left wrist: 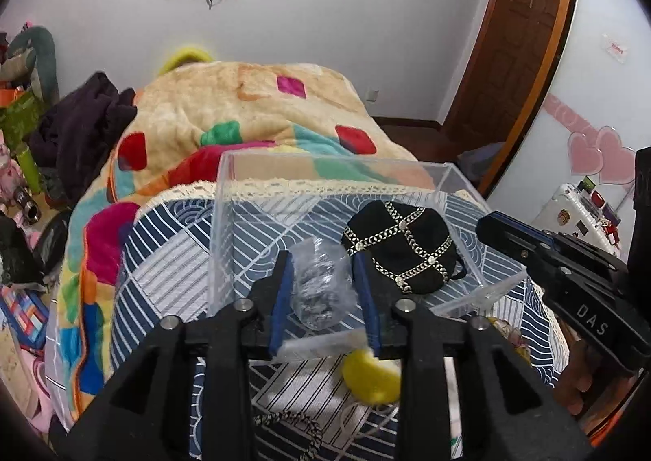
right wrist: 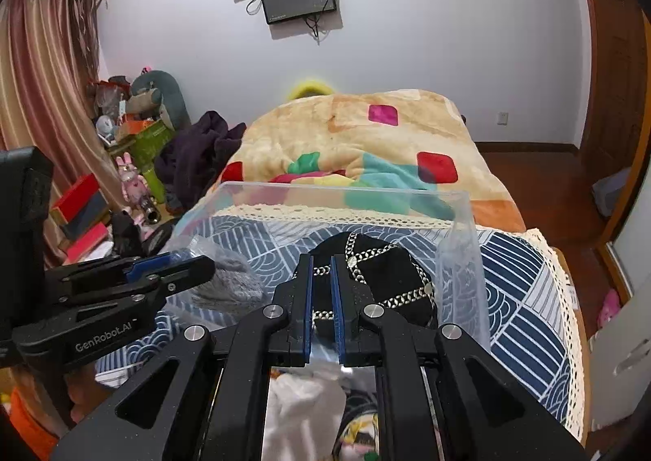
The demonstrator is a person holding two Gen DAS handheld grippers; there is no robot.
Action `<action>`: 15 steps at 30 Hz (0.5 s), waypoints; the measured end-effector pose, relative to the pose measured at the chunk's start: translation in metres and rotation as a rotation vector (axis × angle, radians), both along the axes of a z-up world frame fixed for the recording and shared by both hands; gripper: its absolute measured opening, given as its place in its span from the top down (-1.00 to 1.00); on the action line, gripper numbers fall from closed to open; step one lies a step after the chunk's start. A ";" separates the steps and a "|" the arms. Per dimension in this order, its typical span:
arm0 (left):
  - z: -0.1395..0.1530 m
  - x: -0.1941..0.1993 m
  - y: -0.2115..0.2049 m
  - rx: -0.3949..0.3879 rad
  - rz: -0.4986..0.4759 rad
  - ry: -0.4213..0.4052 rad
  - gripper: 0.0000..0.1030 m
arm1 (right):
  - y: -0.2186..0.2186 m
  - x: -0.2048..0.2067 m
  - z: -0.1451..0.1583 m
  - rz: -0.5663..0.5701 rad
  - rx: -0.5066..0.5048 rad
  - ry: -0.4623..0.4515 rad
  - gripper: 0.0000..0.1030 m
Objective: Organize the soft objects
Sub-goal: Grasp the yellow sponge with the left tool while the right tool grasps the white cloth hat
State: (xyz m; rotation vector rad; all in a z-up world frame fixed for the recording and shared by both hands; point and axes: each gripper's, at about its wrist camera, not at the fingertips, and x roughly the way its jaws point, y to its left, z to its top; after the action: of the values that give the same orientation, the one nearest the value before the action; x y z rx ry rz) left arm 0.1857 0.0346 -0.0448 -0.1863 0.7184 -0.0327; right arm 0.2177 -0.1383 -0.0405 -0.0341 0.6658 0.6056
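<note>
A clear plastic box (left wrist: 221, 225) stands on the blue patterned cloth on the bed. My left gripper (left wrist: 321, 269) is shut on a clear bag with grey fluffy fabric (left wrist: 319, 290), held over the box's near wall; the bag also shows in the right wrist view (right wrist: 232, 278). A black cap with silver chain trim (left wrist: 400, 245) lies inside the box. My right gripper (right wrist: 321, 269) is nearly shut right at the black cap (right wrist: 378, 269); whether it pinches the fabric is unclear. A yellow soft thing (left wrist: 370, 377) lies below my left gripper.
A colourful blanket (left wrist: 252, 111) covers the bed behind the box. A dark garment (left wrist: 81, 127) lies at the bed's left. Toys and boxes (right wrist: 134, 143) crowd the floor at left. White and yellow soft items (right wrist: 305, 412) lie under my right gripper.
</note>
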 end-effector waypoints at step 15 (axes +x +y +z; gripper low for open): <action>0.030 -0.086 -0.004 0.101 0.040 -0.197 -0.65 | -0.029 -0.048 0.014 -0.048 0.050 -0.112 -0.24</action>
State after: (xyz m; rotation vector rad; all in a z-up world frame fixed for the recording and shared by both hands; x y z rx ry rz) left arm 0.0994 0.0306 -0.0144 -0.0993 0.5183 0.0227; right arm 0.1698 -0.1671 -0.0266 -0.0051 0.5413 0.5698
